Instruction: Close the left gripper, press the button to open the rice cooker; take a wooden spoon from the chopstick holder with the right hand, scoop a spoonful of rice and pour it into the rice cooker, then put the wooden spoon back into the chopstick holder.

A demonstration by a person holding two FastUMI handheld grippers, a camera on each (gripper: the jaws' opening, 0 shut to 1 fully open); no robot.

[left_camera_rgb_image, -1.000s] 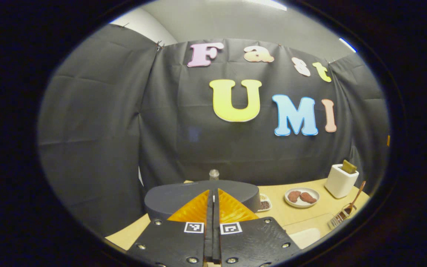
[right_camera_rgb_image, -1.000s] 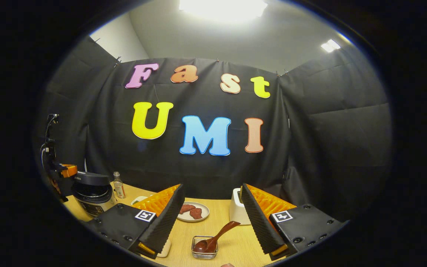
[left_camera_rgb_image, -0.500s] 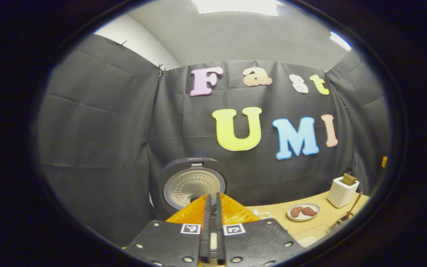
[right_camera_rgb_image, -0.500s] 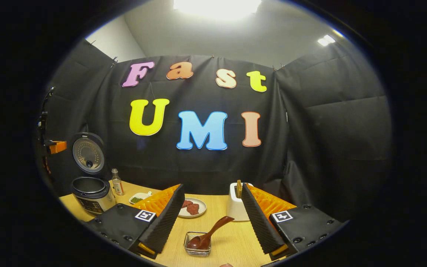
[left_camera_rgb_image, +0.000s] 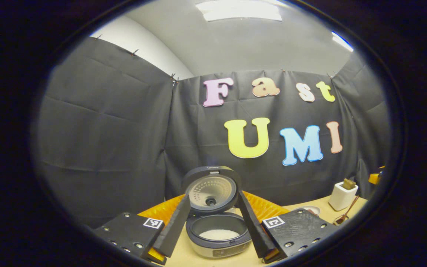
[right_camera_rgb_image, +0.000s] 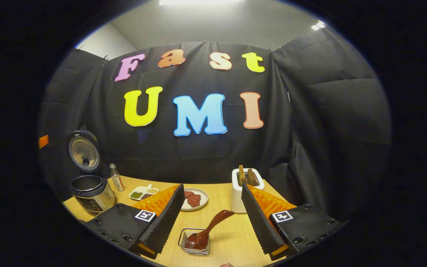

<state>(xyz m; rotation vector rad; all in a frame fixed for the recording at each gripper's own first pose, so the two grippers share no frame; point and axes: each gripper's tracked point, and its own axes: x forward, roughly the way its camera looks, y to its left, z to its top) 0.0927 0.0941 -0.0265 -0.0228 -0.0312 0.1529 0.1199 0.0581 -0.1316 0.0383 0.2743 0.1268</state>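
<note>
Black cloth backs a wooden desk (right_camera_rgb_image: 221,207). On it the cooker (left_camera_rgb_image: 217,233) stands with its lid (left_camera_rgb_image: 211,189) up, so the button step is judged done. The left gripper (left_camera_rgb_image: 213,226) is held before the cooker, fingers wide and empty. Well right of the cooker, the spoon (right_camera_rgb_image: 208,231) leans in the holder (right_camera_rgb_image: 194,241), framed by the right gripper (right_camera_rgb_image: 211,218), fingers wide. Next, the handle must be pinched.

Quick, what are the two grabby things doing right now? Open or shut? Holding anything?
Left hand-held gripper: open, holding nothing, in front of the open rice cooker.
Right hand-held gripper: open, holding nothing, wooden spoon between and beyond its fingers.
</note>
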